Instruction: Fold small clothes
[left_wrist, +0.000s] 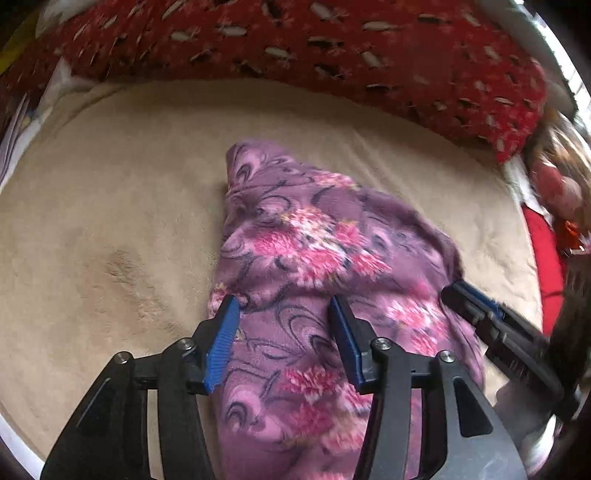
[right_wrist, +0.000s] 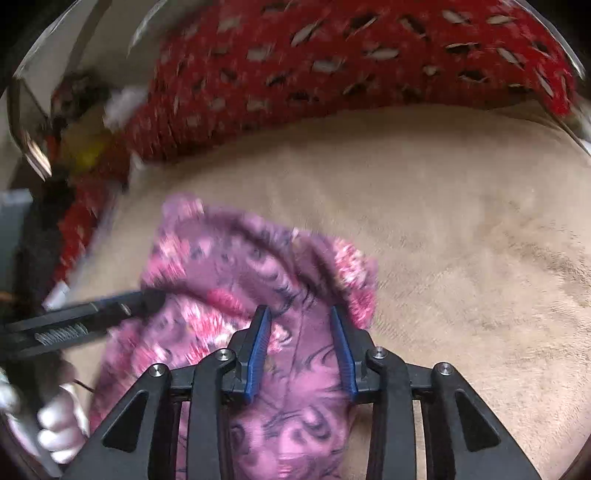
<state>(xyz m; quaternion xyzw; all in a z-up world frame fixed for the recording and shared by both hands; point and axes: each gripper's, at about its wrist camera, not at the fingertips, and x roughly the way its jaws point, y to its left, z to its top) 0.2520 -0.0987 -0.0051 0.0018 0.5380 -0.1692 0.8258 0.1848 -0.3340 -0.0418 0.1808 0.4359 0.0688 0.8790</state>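
A purple fleece garment with pink flowers (left_wrist: 314, 251) lies bunched on a beige blanket (left_wrist: 110, 221). My left gripper (left_wrist: 284, 306) is open, its blue-padded fingers (left_wrist: 221, 339) spread over the garment's near part. My right gripper (right_wrist: 300, 314) is open too, fingers either side of a raised fold of the same garment (right_wrist: 240, 280). The right gripper shows at the right edge of the left wrist view (left_wrist: 476, 310), against the garment's right side. The left gripper shows at the left of the right wrist view (right_wrist: 122, 306), touching the garment's left side.
A red patterned cushion (left_wrist: 332, 48) runs along the far edge of the beige blanket (right_wrist: 461, 240), also in the right wrist view (right_wrist: 332, 62). Red fabric and clutter (left_wrist: 554, 206) sit at the right. A hand in a white glove (right_wrist: 55, 432) holds the left tool.
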